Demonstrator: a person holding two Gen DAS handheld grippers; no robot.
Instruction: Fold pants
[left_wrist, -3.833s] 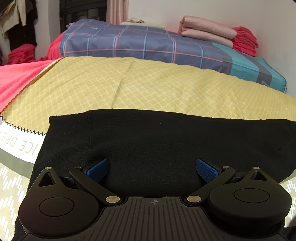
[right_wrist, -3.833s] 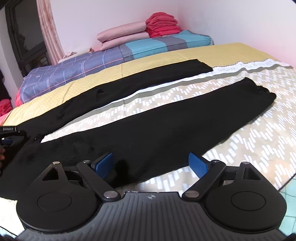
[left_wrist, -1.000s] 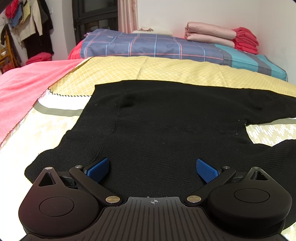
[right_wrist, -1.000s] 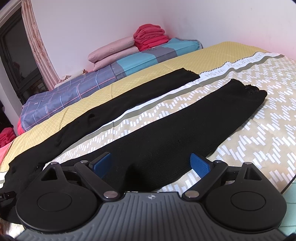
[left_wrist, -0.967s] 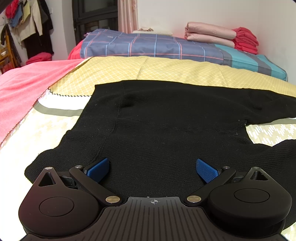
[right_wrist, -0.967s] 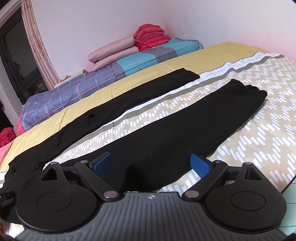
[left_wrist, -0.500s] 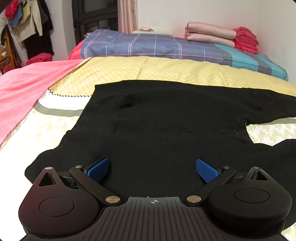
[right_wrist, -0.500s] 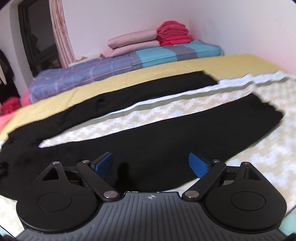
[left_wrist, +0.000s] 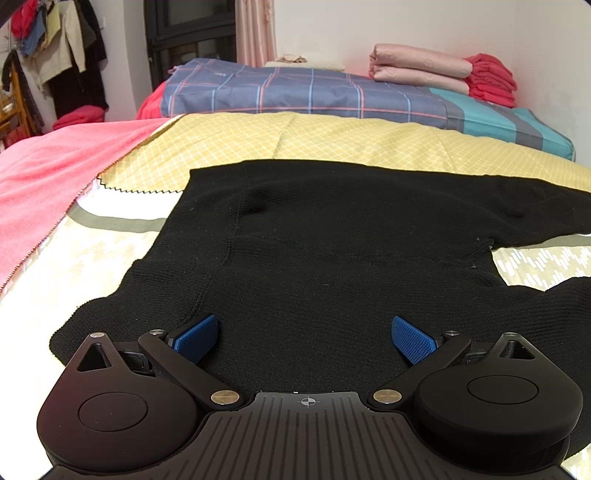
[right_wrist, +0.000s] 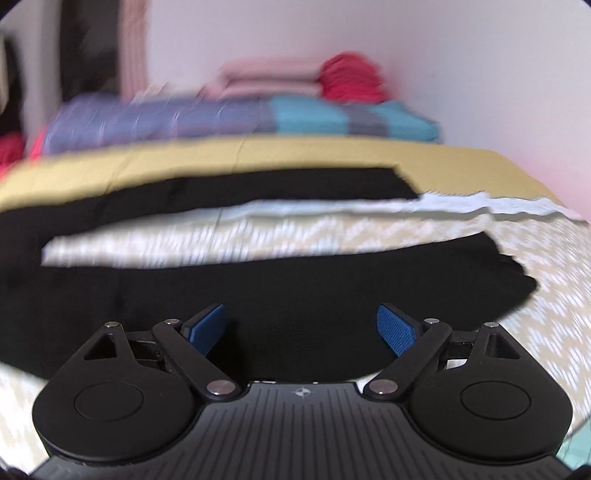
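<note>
With both my left gripper (left_wrist: 303, 334) and right gripper (right_wrist: 301, 325) spread wide and empty over the pants (left_wrist: 332, 258) lying flat toward 12 o'clock, I risk pinching one knit layer and bunching it.

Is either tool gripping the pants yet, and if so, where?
Nothing is held. The left tool is open above the waist end of the black pants; the right tool is open over the near leg.
</note>
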